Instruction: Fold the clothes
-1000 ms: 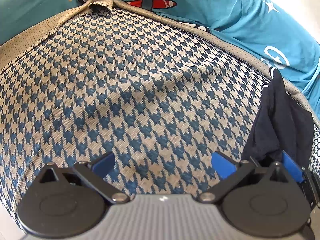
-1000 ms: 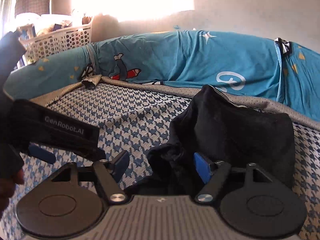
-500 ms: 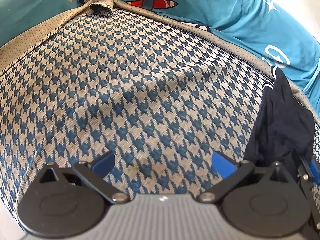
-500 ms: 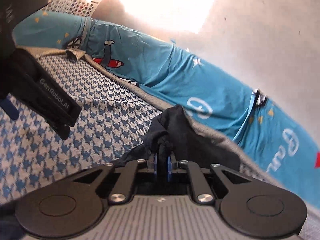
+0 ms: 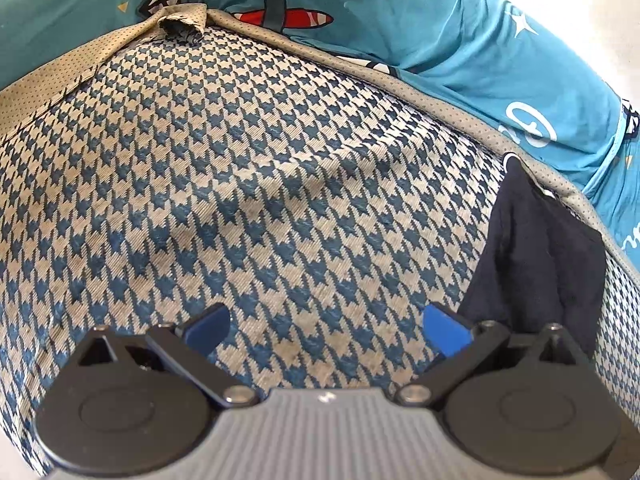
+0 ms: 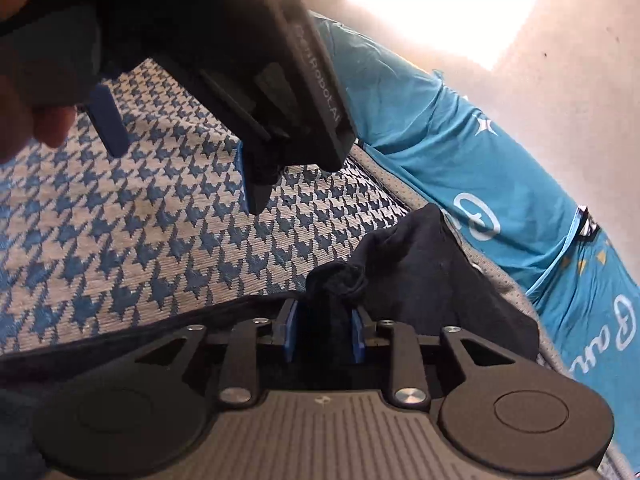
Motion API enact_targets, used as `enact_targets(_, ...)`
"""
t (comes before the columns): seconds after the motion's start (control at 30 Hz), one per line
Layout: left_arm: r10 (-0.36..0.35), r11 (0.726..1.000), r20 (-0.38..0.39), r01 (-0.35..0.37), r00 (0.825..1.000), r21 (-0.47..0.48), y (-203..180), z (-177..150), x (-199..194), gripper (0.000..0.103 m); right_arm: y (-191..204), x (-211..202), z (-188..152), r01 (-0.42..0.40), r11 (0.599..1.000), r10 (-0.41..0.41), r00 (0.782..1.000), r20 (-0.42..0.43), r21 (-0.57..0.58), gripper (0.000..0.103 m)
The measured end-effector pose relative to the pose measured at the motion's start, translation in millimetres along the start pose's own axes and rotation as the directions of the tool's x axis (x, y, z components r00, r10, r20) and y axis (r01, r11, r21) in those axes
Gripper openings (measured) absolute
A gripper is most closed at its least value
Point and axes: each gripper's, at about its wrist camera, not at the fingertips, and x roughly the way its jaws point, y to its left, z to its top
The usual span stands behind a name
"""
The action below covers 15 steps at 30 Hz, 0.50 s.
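Note:
A black garment (image 5: 540,260) lies crumpled at the right of the blue-and-beige houndstooth cover (image 5: 260,200), near its edge. My left gripper (image 5: 326,328) hovers open over bare cover, with the garment just right of its right finger. In the right wrist view a bunched fold of the garment (image 6: 432,272) stands up between the blue pads of my right gripper (image 6: 322,336). Its jaws are opening, and a thin dark gap shows beside the left pad. The left gripper (image 6: 180,152) hangs close above and to the left there, held by a hand (image 6: 24,128).
A teal printed sheet (image 5: 460,40) is bunched along the far and right sides of the cover, behind a beige dotted border (image 5: 80,68). A pale wall (image 6: 580,60) rises beyond, with bright window glare at the top.
The right gripper rolled and shifted toward the left gripper. It closed tight on a fold of the black garment, then its pads parted again. The left gripper stayed put.

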Motion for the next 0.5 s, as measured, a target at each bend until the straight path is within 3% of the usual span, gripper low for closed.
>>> enact_targets(0.1,-0.012,1.000,0.021,0.012,1.000,0.004,-6,3,-2,0.103,-22,-12,0,-0.142,0.978,0.143,0.990,0.004,0.152,0.056)
enact_targets(0.2,-0.018,0.999,0.036,0.017,0.999,0.030,-17,3,-2,0.103,-40,-24,0,-0.222,0.945,0.224,0.974,0.017,0.241,0.057)
enact_targets(0.5,0.001,0.996,0.024,-0.003,1.000,0.087,-49,0,12,0.103,-117,-48,-10,-0.153,0.903,0.164,0.986,0.007,0.402,0.053)
